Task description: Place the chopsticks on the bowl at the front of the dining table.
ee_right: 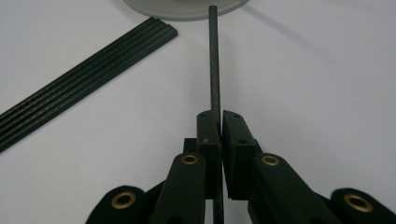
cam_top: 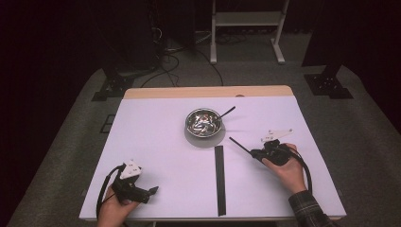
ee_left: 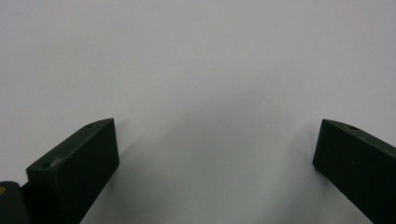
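Right gripper (ee_right: 220,122): jaws closed together on a thin black straight rod (ee_right: 214,60), pinched between the two pads. The rod passes up through the pads and runs straight ahead of the jaw tips; its far end lies at the rim of a flat grey round plate (ee_right: 187,10) directly ahead of the jaws. A short length of rod also shows behind the pads, between the jaw arms. In the high view the same gripper (cam_top: 255,153) sits in the person's right hand (cam_top: 289,169), and the rod (cam_top: 240,145) sticks out from the jaw tips toward the plate (cam_top: 204,138), its tip short of the rim. Whether the rod touches the table cannot be told.

Off to the left of the right jaws, apart from them: a bundle of long black flat strips (ee_right: 84,74) lying side by side on the white table top (ee_right: 317,84). In the high view the bundle (cam_top: 220,179) lies between the two grippers.

Ahead of the rod tip, on the plate: a shiny metal bowl (cam_top: 204,122) with a dark handle (cam_top: 227,112) leaning out over its rim. Contents too small to identify.

Left gripper (ee_left: 215,149): jaws wide apart, nothing between them, bare white table ahead. High view shows it (cam_top: 150,191) held in the left hand (cam_top: 113,208), well apart from bundle and bowl.
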`<move>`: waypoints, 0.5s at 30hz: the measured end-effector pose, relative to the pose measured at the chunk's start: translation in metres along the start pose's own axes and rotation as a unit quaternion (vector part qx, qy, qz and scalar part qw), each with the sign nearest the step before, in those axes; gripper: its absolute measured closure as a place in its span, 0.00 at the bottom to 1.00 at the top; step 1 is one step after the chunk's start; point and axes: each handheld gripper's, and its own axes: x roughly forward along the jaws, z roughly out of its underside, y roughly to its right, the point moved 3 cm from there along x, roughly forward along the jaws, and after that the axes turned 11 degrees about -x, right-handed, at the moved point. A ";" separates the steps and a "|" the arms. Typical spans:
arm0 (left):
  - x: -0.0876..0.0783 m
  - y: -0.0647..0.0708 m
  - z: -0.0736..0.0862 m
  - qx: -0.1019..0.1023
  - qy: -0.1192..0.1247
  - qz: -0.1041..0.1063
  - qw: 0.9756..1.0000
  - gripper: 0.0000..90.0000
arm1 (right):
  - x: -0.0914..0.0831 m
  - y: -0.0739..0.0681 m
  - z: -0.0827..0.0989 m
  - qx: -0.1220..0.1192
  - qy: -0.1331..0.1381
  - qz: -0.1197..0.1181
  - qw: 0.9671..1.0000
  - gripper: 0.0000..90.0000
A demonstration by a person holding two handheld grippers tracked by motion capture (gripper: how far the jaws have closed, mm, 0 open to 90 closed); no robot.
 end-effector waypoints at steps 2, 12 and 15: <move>0.000 0.000 0.000 0.000 0.000 0.000 1.000 0.00 | -0.001 0.002 -0.002 0.001 0.004 0.001 1.000 0.95; 0.000 0.000 0.000 0.000 0.000 0.000 1.000 0.00 | -0.004 0.009 -0.009 0.010 0.017 0.005 1.000 0.95; 0.000 0.000 0.000 0.000 0.000 0.000 1.000 0.00 | -0.005 0.010 -0.012 0.009 0.021 0.005 1.000 0.95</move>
